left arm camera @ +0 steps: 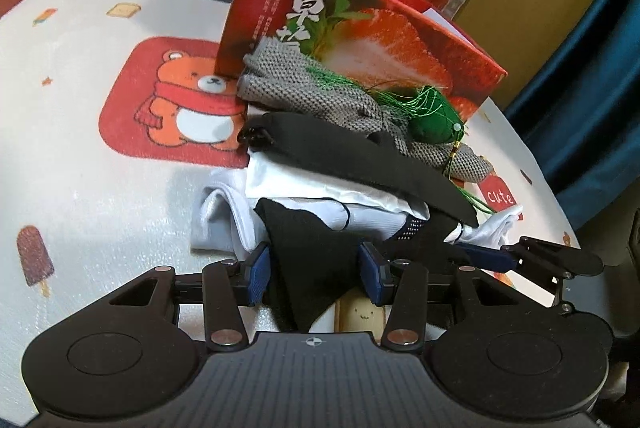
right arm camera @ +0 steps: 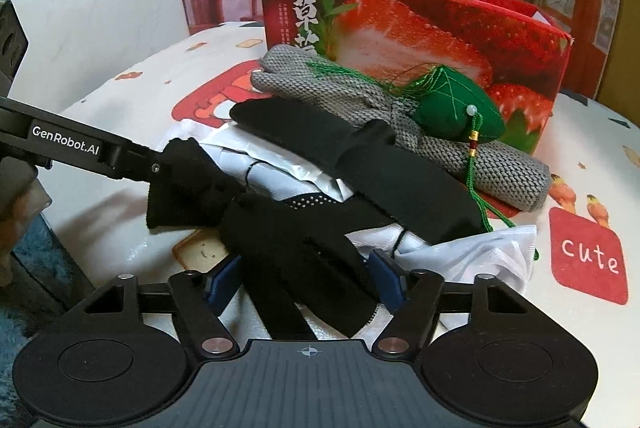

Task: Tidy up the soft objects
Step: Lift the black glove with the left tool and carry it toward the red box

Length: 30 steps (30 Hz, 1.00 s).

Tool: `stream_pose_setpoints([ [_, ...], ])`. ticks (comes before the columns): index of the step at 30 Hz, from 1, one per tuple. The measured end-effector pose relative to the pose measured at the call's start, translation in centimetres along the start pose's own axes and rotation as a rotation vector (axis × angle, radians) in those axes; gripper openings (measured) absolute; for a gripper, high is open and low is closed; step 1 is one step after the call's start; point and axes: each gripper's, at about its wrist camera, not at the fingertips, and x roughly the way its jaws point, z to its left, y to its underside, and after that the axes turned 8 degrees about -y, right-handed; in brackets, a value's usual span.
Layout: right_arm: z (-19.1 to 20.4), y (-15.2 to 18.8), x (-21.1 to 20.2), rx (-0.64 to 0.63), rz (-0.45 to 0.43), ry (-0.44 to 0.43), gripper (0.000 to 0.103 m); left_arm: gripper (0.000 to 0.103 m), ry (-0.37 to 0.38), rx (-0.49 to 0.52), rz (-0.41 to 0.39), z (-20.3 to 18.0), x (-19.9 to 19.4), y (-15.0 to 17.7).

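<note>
Left wrist view: a cartoon-print counter (left arm camera: 100,188) carries a strawberry box (left arm camera: 360,40) with a heap of soft things against it. Left tongs (left arm camera: 314,272) clamp a black cloth (left arm camera: 308,260). Right tongs (right arm camera: 306,278) straddle a black glove (right arm camera: 296,244); whether they pinch it, I cannot tell.

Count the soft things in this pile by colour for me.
Black: 3 (long black cloth, plain black piece, black dotted sock)
Grey: 1 (grey knit cloth)
Green: 1 (green tasselled sachet)
White: 2 at least (white sock, white cloth)
Total: 7 visible
</note>
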Motion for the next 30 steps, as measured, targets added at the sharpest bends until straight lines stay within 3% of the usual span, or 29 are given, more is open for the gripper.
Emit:
stream_pose_setpoints([
  [4, -0.3, 0.0, -0.2, -0.003, 0.001, 0.011, 0.049, 0.048, 0.014, -0.006, 0.003, 0.0, 0.0, 0.1],
  [6, -0.5, -0.1, -0.3, 0.006, 0.001, 0.007, 0.041, 0.041, 0.03, 0.004, -0.007, -0.2, -0.3, 0.1],
  [12, -0.9, -0.7, -1.0, 0.035, -0.021, -0.024, 0.021, 0.034, 0.067, 0.033, -0.079, -1.1, -2.1, -0.5],
  [24, -1.7, -5.9, -5.6, 0.041, -0.245, -0.041, 0.019, 0.034, 0.112, 0.128, -0.284, -4.1, -7.5, -6.9],
  [30, -2.9, -10.1, -7.4, 0.0, -0.333, -0.002, 0.019, 0.034, 0.147, 0.096, -0.338, -5.2, -7.8, -11.1],
])
